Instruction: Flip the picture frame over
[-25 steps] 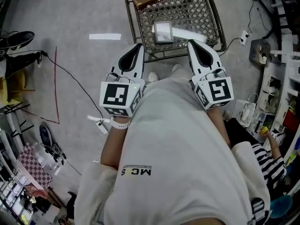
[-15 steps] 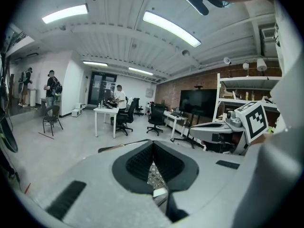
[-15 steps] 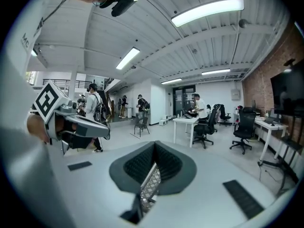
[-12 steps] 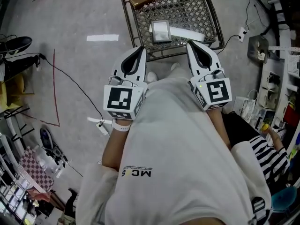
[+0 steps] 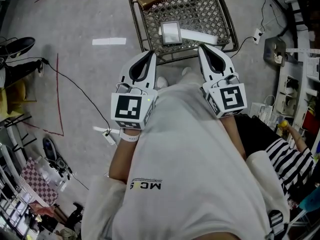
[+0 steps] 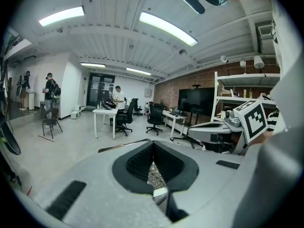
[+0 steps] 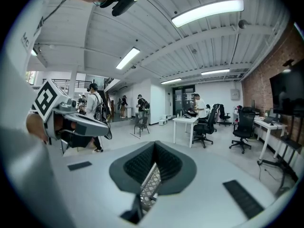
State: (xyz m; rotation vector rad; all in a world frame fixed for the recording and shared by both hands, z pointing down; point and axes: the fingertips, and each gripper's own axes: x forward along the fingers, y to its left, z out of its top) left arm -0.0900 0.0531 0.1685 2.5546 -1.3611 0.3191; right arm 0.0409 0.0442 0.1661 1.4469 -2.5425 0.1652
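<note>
In the dark wire-mesh basket (image 5: 206, 6), the small grey rectangular picture frame (image 5: 171, 32) lies flat, ahead of and between the left gripper (image 5: 149, 54) and right gripper (image 5: 202, 48), both clenched empty and about equally near.

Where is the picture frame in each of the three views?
Head view: frame, top centre, lying in the basket.
Left gripper view: unclear; a pale bit below mesh, low centre.
Right gripper view: not in it; only mesh, low centre.
Shared landmark: the basket's mesh.
</note>
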